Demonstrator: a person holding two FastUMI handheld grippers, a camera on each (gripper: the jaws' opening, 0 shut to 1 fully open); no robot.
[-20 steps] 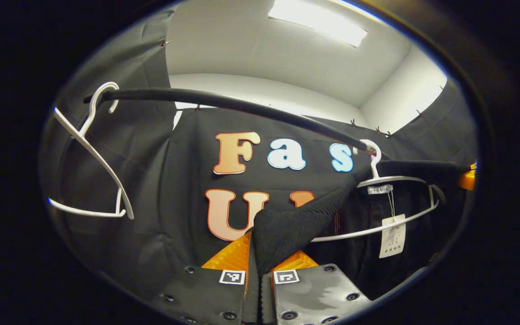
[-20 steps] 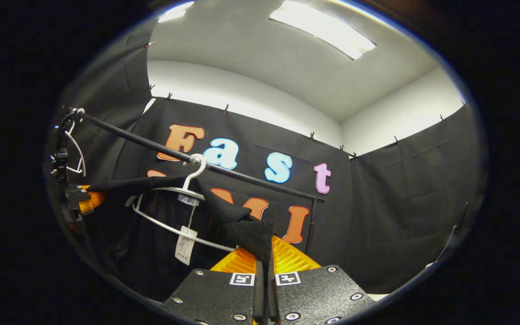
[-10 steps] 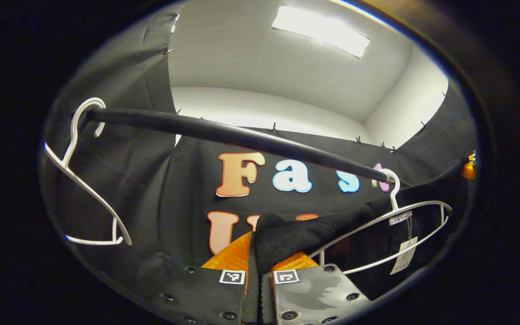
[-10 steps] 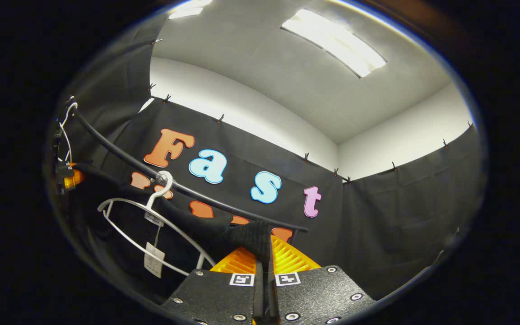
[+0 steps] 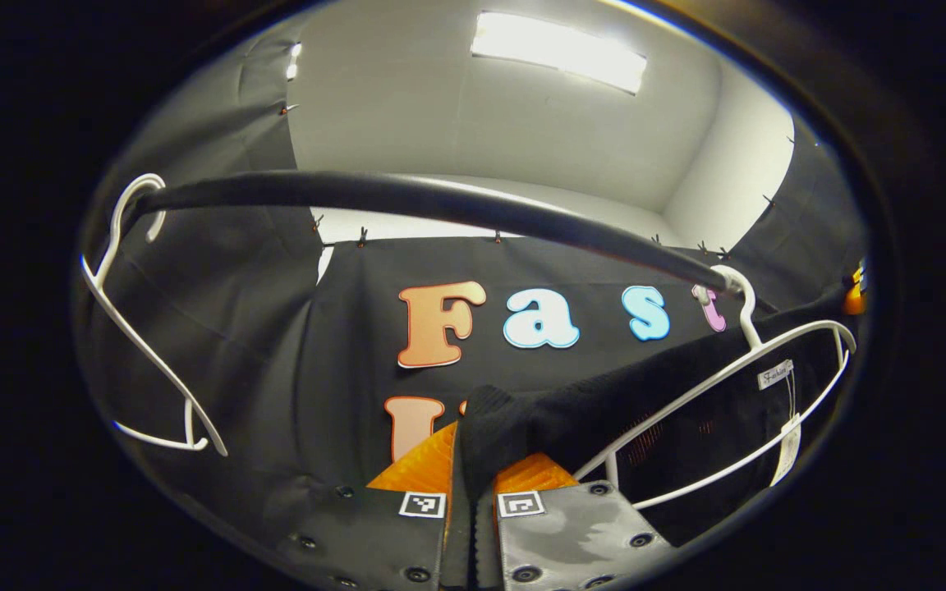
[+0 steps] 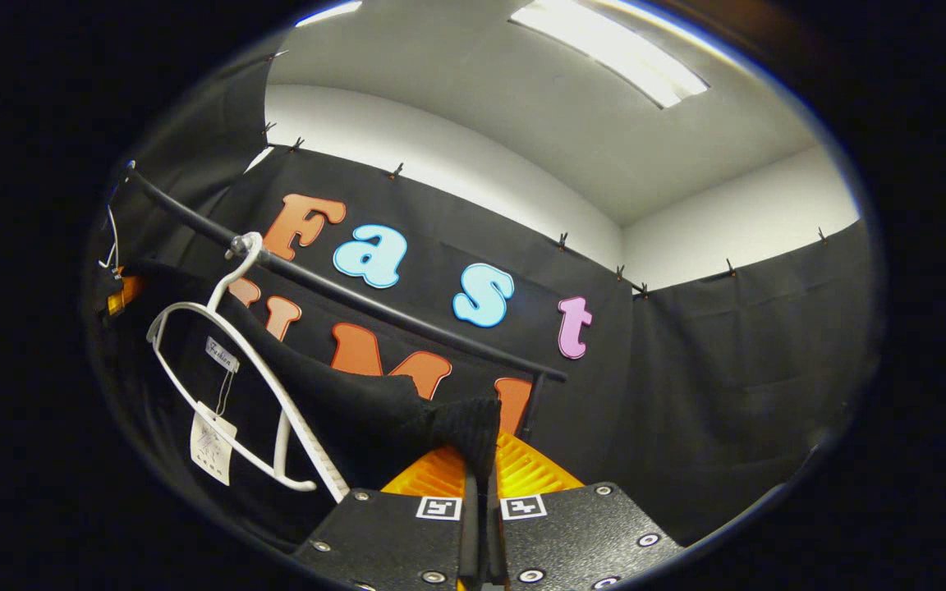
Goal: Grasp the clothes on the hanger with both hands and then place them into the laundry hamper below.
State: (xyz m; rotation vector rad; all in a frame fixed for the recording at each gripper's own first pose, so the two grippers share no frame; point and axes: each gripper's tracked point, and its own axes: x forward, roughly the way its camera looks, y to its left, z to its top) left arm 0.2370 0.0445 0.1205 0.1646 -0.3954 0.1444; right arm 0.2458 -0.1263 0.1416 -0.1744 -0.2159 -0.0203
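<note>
A black knit garment (image 5: pixel 604 402) stretches between both grippers, its shoulder pulled off the white hanger (image 5: pixel 736 386) that still hooks on the black rail (image 5: pixel 440 201). My left gripper (image 5: pixel 471 484) is shut on one bunched end of the cloth. In the right gripper view the same garment (image 6: pixel 333 394) runs from the hanger (image 6: pixel 251 361) down to my right gripper (image 6: pixel 481 476), which is shut on its ribbed edge. A paper tag (image 6: pixel 212 443) dangles from the garment's neck. The other gripper shows small at the far left (image 6: pixel 116 295).
A second, bare white hanger (image 5: pixel 136 328) hangs at the rail's left end. The rail (image 6: pixel 358 291) ends at an upright post (image 6: pixel 529 410). Black cloth walls close in behind and to the right. Ceiling lights (image 5: pixel 559 49) glow overhead.
Both grippers have kept their hold and pulled the garment along; the hanger has tilted and the cloth has slid further off its arms. The rail now sits higher in the left gripper view.
</note>
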